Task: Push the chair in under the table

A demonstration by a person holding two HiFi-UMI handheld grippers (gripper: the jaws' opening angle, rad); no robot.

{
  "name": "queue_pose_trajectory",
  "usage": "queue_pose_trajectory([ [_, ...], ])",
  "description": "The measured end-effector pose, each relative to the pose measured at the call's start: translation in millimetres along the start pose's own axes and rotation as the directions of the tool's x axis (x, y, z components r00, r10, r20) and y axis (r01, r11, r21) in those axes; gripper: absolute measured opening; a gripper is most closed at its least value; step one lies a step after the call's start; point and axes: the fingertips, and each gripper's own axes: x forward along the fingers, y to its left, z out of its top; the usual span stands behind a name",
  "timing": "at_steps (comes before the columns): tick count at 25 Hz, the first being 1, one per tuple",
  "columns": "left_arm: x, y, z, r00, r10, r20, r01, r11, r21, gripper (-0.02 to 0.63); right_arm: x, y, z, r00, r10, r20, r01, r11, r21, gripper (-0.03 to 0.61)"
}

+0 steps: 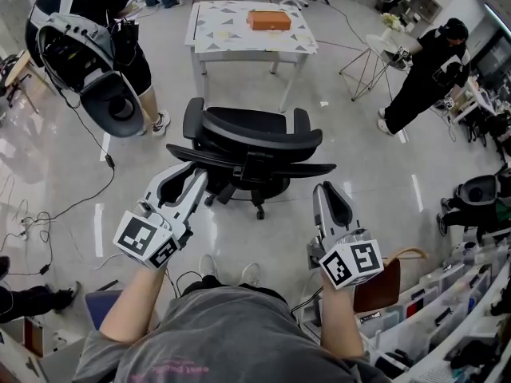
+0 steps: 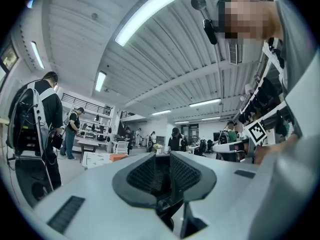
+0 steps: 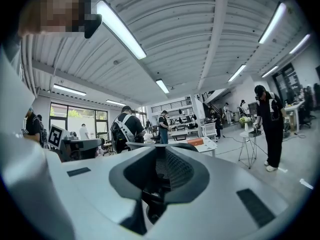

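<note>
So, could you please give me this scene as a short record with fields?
chair: black, out from the table, turned to face it
table: white, beyond the chair, orange box on it
left gripper: jaws slightly apart, empty, near the backrest
right gripper: jaws slightly apart, empty
task: chair not pushed in yet

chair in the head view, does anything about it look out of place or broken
The black chair stands alone on the open floor, apart from the white table, not tucked under it. It is upright and shows no damage.
</note>
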Motion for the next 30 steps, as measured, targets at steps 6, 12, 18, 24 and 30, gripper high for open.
queue_pose_trajectory([
  [6,0.3,-0.7,-2.2,1.000,0.009,-0.006,-0.009,1.000,0.006,0.106,-1.5,-4.9,-3.2,1.000,-0.005,-0.007,0.005,1.000,-0.002,0.066],
  [12,2.5,-1.1,-3.8,0.999,0.028,-0.019,-0.028,1.000,0.013,0.123,-0.7,-9.4,-4.5,1.000,0.011,-0.014,-0.010,1.000,0.007,0.089],
  [18,8.0,-2.3,-7.4,0.997,0.065,-0.035,-0.064,0.998,0.021,0.155,2.6,-15.3,-6.6,0.999,0.037,-0.027,-0.037,0.999,0.000,0.121],
  [24,15.7,-2.6,-20.3,0.989,0.131,-0.068,-0.130,0.991,0.012,0.179,4.9,-31.8,-9.4,0.997,0.068,-0.038,-0.068,0.998,-0.001,0.156],
  [30,19.0,-10.5,-29.1,0.980,0.192,-0.059,-0.191,0.981,0.021,0.179,2.6,-47.0,-13.3,0.994,0.102,-0.039,-0.102,0.995,-0.014,0.169],
])
